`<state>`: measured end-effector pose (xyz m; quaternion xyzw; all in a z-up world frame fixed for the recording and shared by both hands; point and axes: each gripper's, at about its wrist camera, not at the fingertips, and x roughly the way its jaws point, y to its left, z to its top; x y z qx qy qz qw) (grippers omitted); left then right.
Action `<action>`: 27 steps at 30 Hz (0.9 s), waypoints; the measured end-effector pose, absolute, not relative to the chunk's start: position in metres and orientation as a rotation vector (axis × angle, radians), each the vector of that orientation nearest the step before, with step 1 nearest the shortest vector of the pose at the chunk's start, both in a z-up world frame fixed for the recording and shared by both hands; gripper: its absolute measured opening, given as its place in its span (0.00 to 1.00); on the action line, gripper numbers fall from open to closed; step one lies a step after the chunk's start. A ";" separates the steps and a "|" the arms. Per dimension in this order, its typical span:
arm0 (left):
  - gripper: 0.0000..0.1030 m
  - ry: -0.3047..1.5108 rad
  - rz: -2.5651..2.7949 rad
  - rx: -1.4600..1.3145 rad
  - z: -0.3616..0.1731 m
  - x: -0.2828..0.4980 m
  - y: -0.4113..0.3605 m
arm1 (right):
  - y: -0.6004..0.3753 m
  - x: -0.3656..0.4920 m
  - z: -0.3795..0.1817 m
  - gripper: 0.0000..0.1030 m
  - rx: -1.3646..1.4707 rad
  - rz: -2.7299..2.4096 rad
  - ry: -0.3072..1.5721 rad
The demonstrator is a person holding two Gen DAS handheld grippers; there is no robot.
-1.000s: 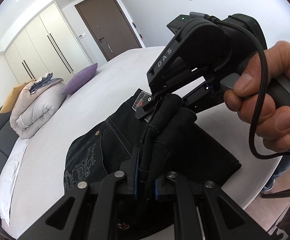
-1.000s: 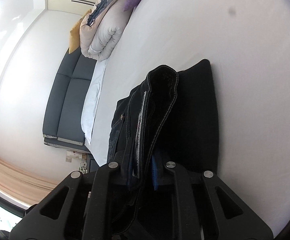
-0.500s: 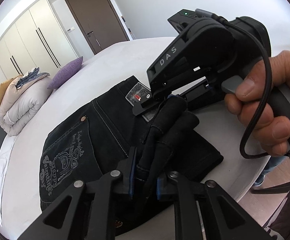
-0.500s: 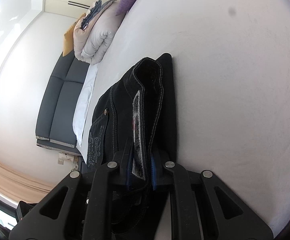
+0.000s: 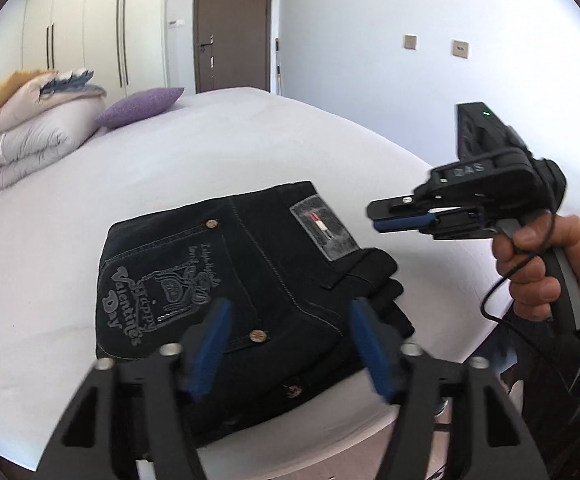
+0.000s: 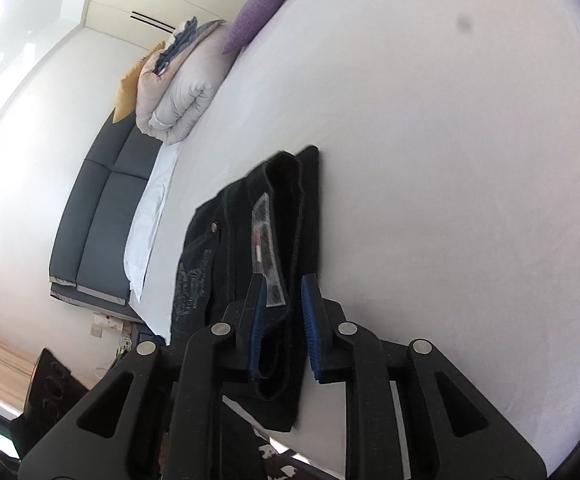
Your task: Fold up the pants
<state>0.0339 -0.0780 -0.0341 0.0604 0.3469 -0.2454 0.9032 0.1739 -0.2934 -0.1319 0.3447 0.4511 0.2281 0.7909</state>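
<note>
Where pants (image 5: 249, 280) lie folded: white bed (image 5: 249, 148), closed door (image 5: 231, 24).

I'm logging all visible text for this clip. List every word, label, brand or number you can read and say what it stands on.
"Happy Valentine's Day": stitched on the back pocket of the black pants.
"DAS": on the body of the right claw.
Smaller script above the pocket emblem: too small to read.
Waistband patch with a red and white mark: nothing legible.
Wall plates and the panel beside the door: no readable text.
</note>
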 end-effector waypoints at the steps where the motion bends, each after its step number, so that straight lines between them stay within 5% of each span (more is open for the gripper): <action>1: 0.22 0.740 -0.510 0.067 -0.033 0.047 -0.067 | -0.291 0.175 -0.123 0.15 0.734 0.514 0.958; 4: 0.04 0.793 -0.509 -0.064 -0.030 0.094 -0.037 | -0.265 0.183 -0.104 0.05 0.717 0.618 0.950; 11: 0.04 0.981 -0.394 0.002 -0.066 0.156 -0.017 | -0.225 0.199 -0.163 0.00 0.707 0.571 1.166; 27: 0.03 0.936 -0.313 0.085 -0.089 0.120 -0.016 | -0.234 0.176 -0.172 0.00 0.719 0.584 1.071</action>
